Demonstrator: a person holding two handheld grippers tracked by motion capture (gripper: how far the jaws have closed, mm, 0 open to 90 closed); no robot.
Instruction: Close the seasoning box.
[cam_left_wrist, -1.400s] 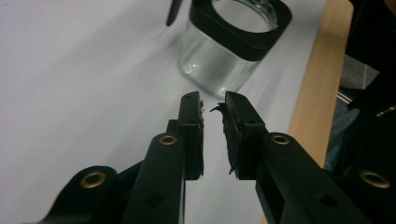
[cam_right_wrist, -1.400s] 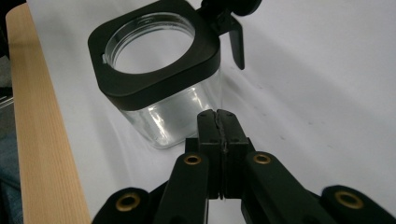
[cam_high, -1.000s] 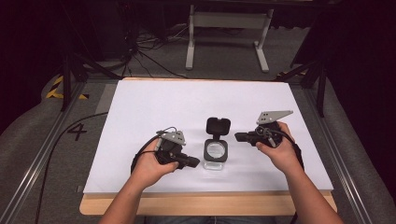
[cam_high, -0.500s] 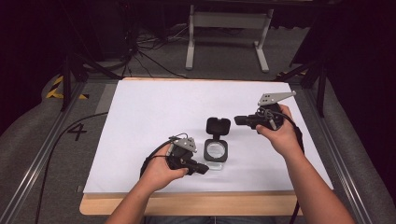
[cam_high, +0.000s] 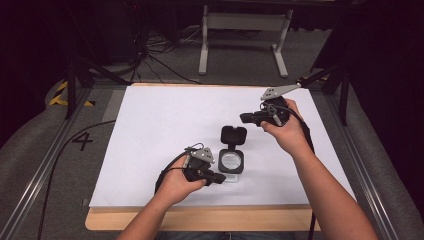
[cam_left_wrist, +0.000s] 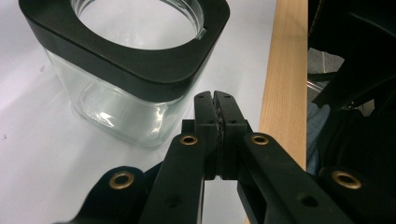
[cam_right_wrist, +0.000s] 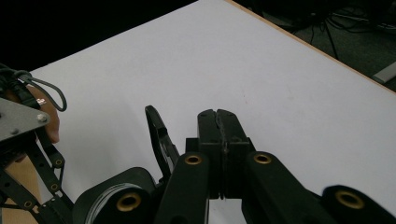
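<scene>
Left gripper (cam_left_wrist: 215, 100) pressed closed beside glass jar (cam_left_wrist: 126, 70); right gripper (cam_right_wrist: 217, 116) closed, empty

A clear glass jar (cam_high: 232, 164) with a black, rounded-square collar is seen standing upright on the white table (cam_high: 150, 125), near its front edge. Its hinged black lid (cam_high: 233, 135) is flipped open and tilted back on the far side, leaving the round mouth uncovered.
</scene>
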